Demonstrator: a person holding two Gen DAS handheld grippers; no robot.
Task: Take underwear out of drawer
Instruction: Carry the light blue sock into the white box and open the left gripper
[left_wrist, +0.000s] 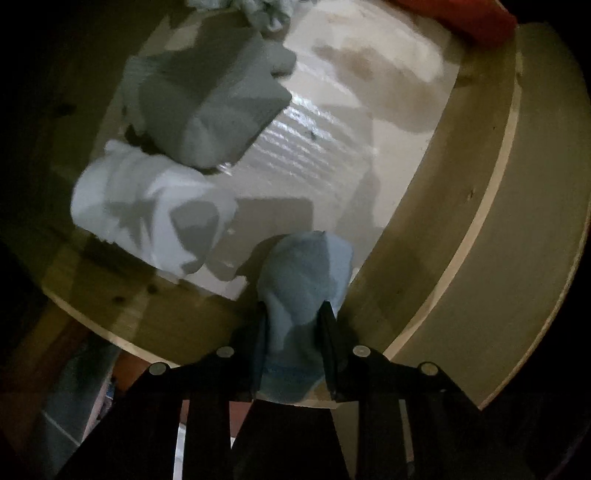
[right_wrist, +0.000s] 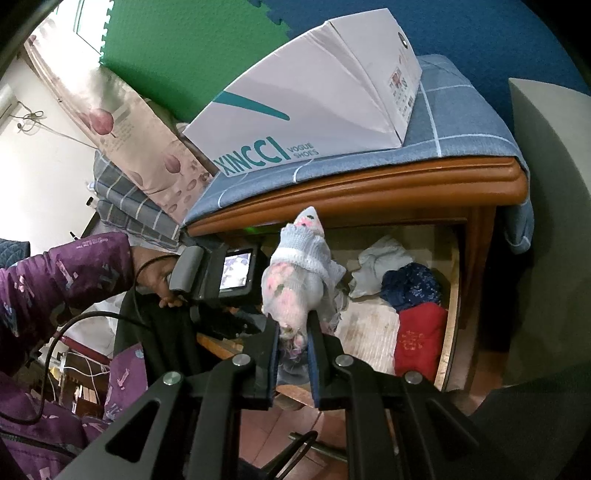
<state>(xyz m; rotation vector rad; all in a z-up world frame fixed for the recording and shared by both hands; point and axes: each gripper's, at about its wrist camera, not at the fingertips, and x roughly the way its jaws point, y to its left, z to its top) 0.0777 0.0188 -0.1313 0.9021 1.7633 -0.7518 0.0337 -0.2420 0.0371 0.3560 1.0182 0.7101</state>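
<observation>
— Where are you in the job?

— Mid-lift, I'd say. My left fingers (left_wrist: 291, 314) are clamped on a pale blue garment (left_wrist: 304, 273) at the near corner of the drawer (left_wrist: 461, 236), where the front wall meets the side. Its lower end looks close to the drawer floor; I cannot tell if it is touching. My right fingers (right_wrist: 292, 325) are clamped on a white and pink flowered garment (right_wrist: 295, 273), held up in front of the open drawer (right_wrist: 452, 295), clear of its contents.

— What does the next move need?

— The blue piece has to rise straight over the front wall without snagging the edge. The flowered one only needs carrying away and setting down.

— What's left inside?

— From the left camera, a grey folded piece (left_wrist: 207, 99) and a white one with grey shapes (left_wrist: 147, 210) along the far side wall, plus a crumpled bit at the back edge. From the right camera, three more: one pale grey (right_wrist: 376, 269), one dark blue (right_wrist: 412, 286), one red (right_wrist: 419, 339).
</observation>
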